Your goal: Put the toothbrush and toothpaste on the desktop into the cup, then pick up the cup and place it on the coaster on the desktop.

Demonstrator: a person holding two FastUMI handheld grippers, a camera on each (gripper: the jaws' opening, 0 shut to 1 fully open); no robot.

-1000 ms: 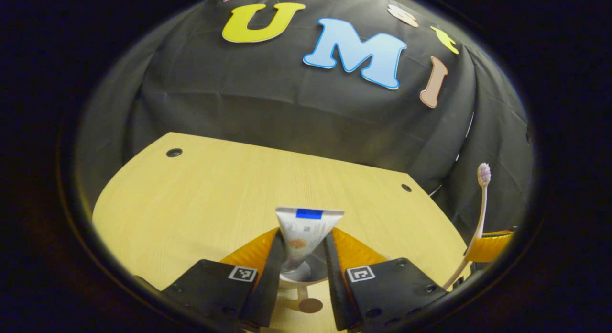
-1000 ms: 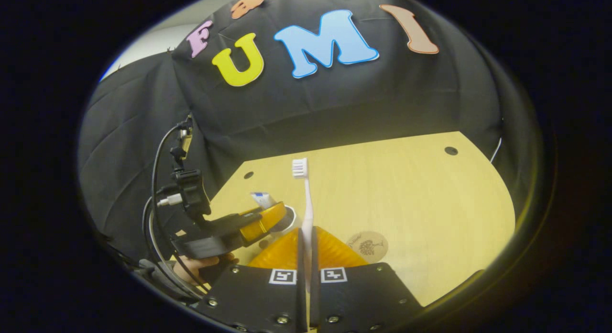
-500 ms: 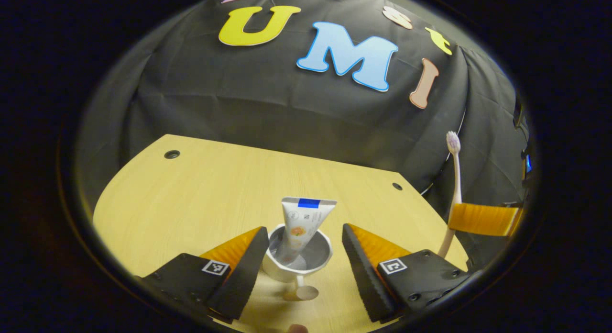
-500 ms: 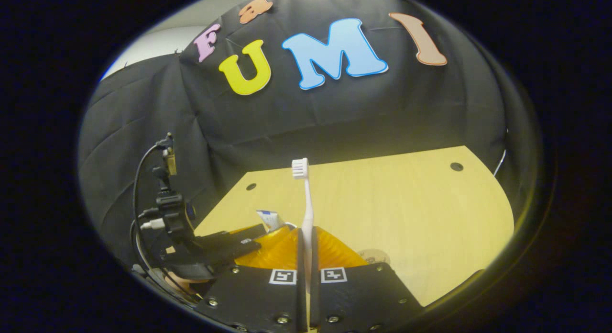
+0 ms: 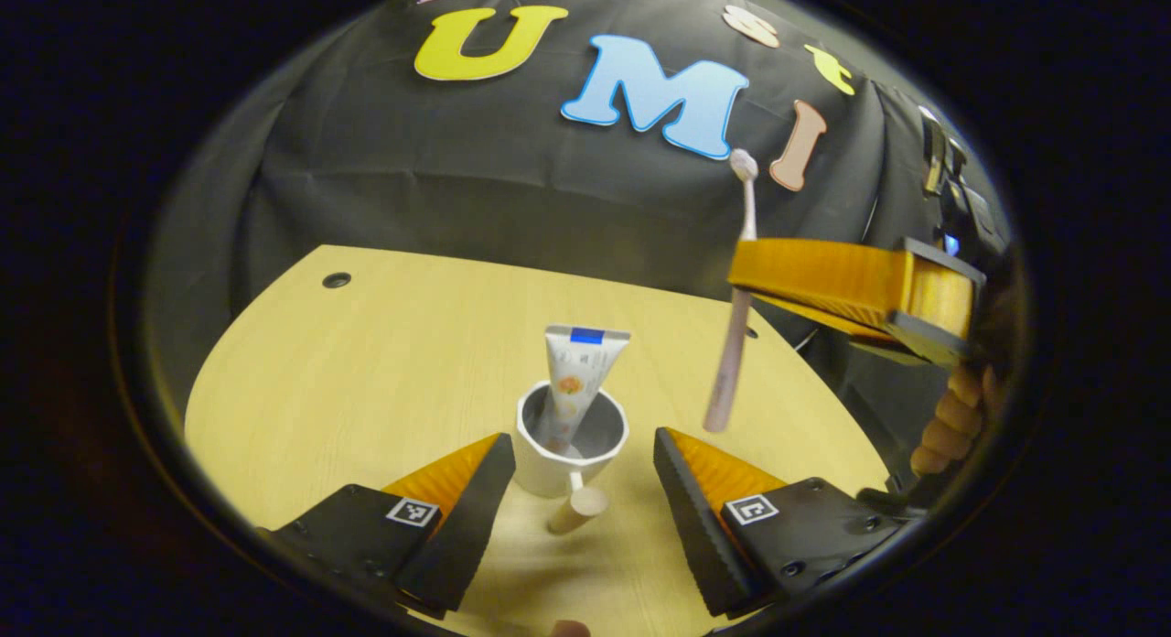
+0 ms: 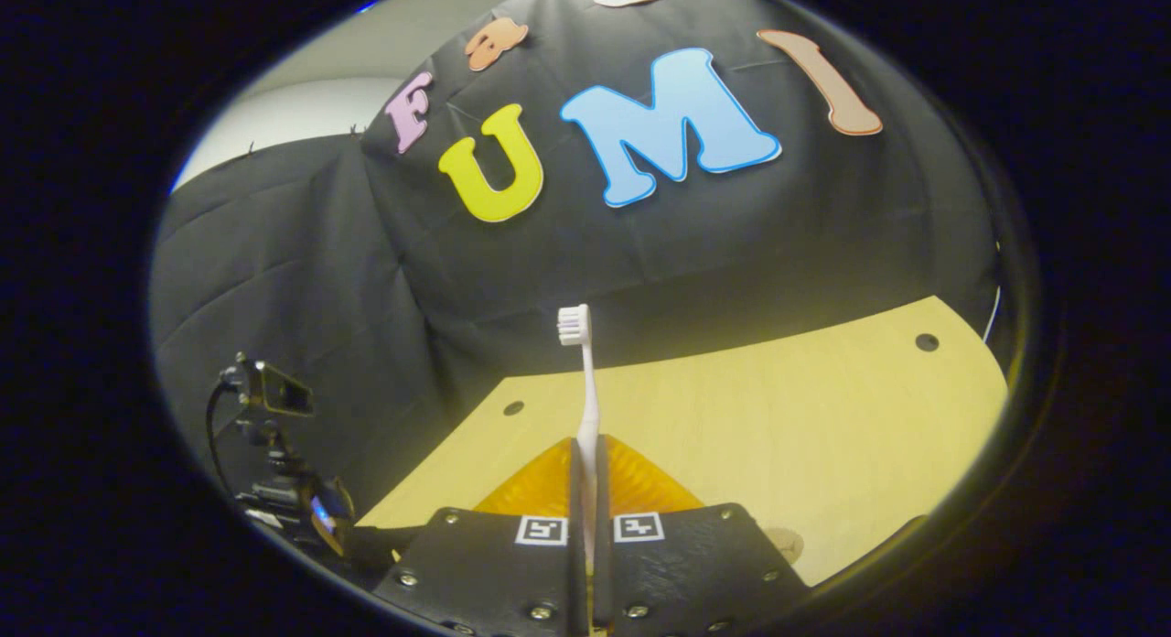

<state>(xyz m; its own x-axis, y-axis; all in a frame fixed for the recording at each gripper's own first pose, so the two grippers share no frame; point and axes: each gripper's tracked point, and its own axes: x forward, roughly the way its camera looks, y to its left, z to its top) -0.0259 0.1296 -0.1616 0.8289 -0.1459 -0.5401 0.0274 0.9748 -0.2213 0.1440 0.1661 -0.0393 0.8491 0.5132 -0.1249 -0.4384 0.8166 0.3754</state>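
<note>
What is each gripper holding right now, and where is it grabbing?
The right gripper pinches the toothbrush mid-handle, bristles up. The left gripper is open, holding nothing.

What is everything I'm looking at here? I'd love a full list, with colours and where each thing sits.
Cup: one, white, on the table between the left claw's fingers.
Toothpaste: one, white tube, standing in the cup.
Toothbrush: one, pale, bristles up, held above the table.
Coaster: one, light brown, partly hidden, on the table.
Table: one, light wood.
Left claw: open around the cup.
Right claw: shut on the toothbrush.
Hand: holding the right claw.
</note>
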